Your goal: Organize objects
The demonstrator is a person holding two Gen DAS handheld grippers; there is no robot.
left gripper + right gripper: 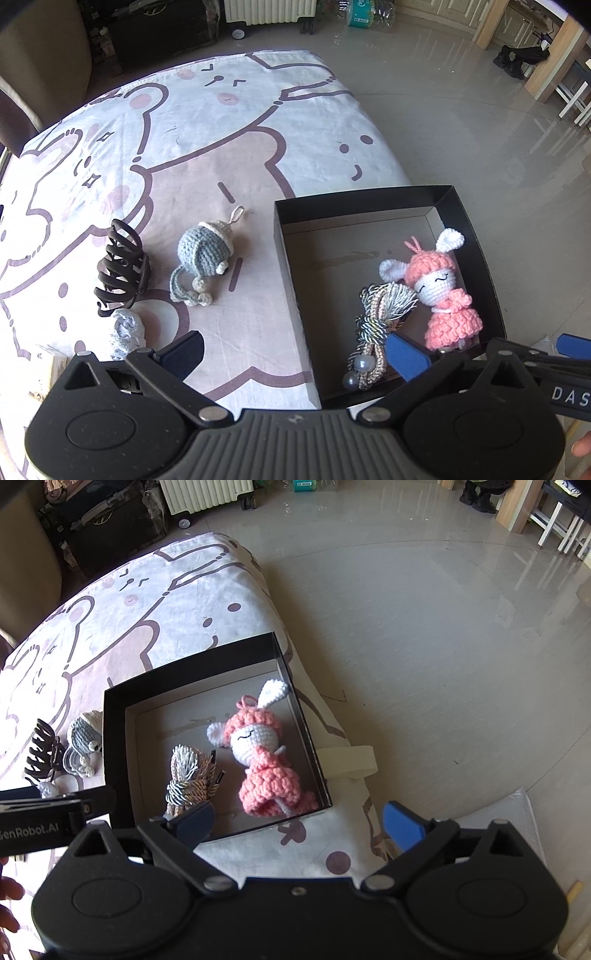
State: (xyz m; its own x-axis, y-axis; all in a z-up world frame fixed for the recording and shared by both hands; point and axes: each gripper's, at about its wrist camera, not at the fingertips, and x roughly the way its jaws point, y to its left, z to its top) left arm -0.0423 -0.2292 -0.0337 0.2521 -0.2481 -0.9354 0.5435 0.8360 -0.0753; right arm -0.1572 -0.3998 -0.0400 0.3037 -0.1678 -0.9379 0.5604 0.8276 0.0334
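- On the cartoon-bear printed cloth (221, 155) stands a shallow black cardboard box (465, 210), open at the top, near the cloth's right edge.
- Inside the box lies a pink-and-white crocheted bunny doll (443, 291) on its back, with a bundle of twisted grey and tan tasselled cord (380, 314) just beside it on the left.
- Left of the box, out on the cloth, rests a blue-grey crocheted animal toy with a loop on top (205, 254); a dark brown plastic claw hair clip (122, 269) sits near it, and a small pale blue crumpled lump (127, 332) lies just in front of the clip.
- The left gripper (295, 350) hovers over the box's near left wall, fingers spread wide, nothing between them.
- The right gripper (299, 821) hangs over the box's near right corner, likewise spread apart and empty.
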